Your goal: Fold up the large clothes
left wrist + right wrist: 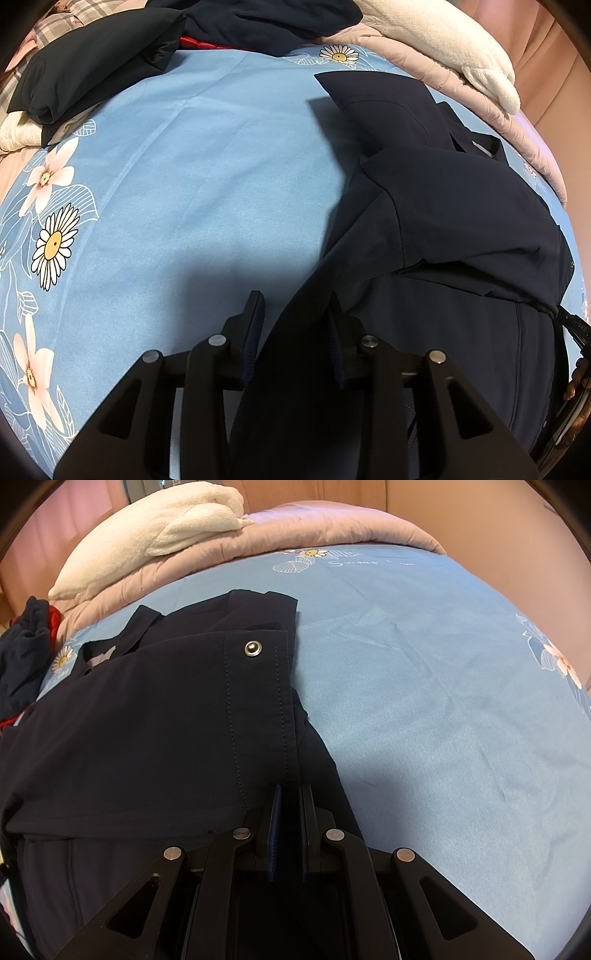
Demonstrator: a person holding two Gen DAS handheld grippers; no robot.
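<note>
A dark navy garment lies partly folded on the blue flowered bed sheet. In the left wrist view a fold of it runs up between my left gripper's fingers. The jaws stand apart, and a strip of sheet shows between the left fingertip and the cloth. In the right wrist view the same garment shows a stitched edge band with a metal snap button. That band's near end goes in between the narrow jaws of my right gripper, which is shut on it.
A pink quilt with a white fleece blanket on it lies along the far side of the bed. More dark clothes, with a bit of red among them, are piled at the far left. Bare sheet spreads to the garment's right.
</note>
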